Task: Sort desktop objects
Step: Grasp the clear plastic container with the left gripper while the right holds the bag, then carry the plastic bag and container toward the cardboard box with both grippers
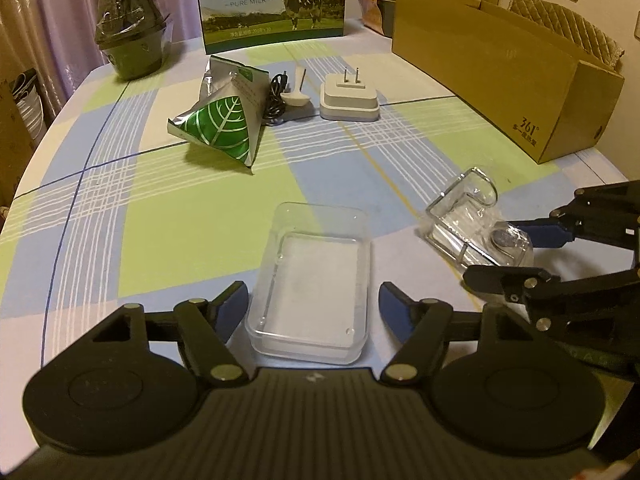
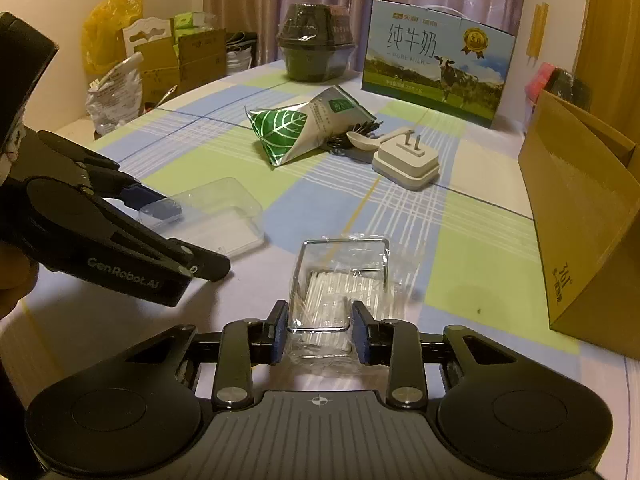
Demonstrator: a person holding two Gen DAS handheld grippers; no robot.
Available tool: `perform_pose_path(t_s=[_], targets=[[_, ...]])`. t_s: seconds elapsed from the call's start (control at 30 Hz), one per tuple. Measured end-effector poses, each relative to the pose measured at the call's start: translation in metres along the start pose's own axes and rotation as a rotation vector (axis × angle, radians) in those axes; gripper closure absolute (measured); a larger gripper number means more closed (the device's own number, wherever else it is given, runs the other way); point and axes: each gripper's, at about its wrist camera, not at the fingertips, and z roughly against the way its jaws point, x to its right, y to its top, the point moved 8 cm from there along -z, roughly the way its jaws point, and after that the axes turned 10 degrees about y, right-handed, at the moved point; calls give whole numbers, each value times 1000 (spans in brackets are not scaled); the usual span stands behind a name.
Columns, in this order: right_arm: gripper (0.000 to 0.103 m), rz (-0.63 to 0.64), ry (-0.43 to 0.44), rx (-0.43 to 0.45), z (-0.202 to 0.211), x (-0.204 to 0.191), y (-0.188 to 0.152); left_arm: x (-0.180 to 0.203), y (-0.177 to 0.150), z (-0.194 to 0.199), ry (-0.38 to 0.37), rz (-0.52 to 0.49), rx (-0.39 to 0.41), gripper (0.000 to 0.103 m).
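A clear plastic tray lies on the checked tablecloth between the spread fingers of my left gripper, which is open around it; the tray also shows in the right wrist view. My right gripper is shut on a clear plastic packet of white sticks, resting on the table; the packet shows in the left wrist view. Farther back lie a green leaf-print pouch, a black cable, a white spoon and a white plug adapter.
An open cardboard box stands at the right. A milk carton box and a wrapped dark bowl stack stand at the table's far edge. Bags and boxes are piled beyond the table.
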Motion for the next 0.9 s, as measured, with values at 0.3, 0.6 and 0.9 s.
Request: perform_pose_path(t_s=[0.3,0.6,0.9], targets=[[75,-11,-7,11,3,1,0,1,4,-2,-1,5,-2,50],[75,-26,-54,42,9,11,5,2,4,9,0,12,13,51],[75,-49,-70,69,15,15,9,4,9,13,-4,27,30,51]])
